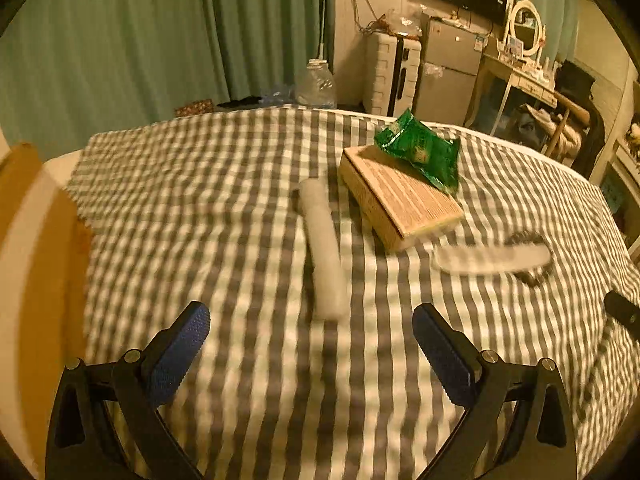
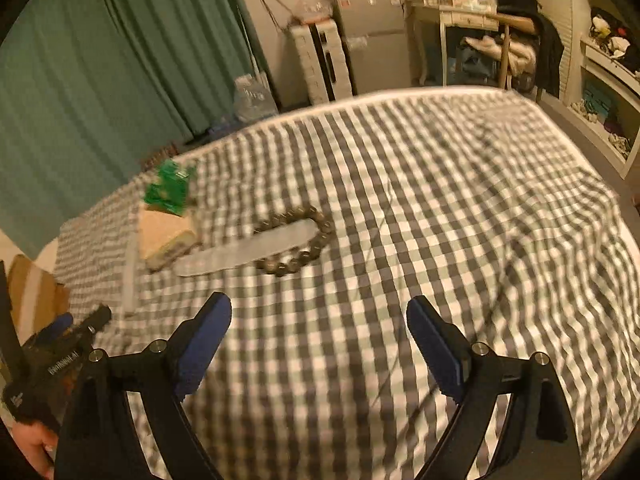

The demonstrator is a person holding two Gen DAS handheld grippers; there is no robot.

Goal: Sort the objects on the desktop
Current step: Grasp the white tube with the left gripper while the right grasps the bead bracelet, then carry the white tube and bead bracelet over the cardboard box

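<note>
On the checked cloth lie a white stick-shaped remote (image 1: 324, 250), a tan box (image 1: 396, 196) with a green snack packet (image 1: 420, 152) on top, and a second flat white remote (image 1: 492, 258) resting across a bead bracelet (image 1: 534, 274). My left gripper (image 1: 310, 328) hovers open just short of the near end of the stick-shaped remote, nothing between its fingers. In the right wrist view, the right gripper (image 2: 318, 320) stands open over bare cloth, below the bracelet (image 2: 296, 240) and flat remote (image 2: 244, 254); the box (image 2: 166, 236) and packet (image 2: 168, 190) sit to the left.
A cardboard piece (image 1: 36, 260) borders the cloth's left edge. Beyond the far edge are green curtains (image 1: 120, 40), a water jug (image 1: 316, 84), a suitcase, a small fridge and a dressing table. The left gripper and a hand (image 2: 56, 364) show at lower left of the right wrist view.
</note>
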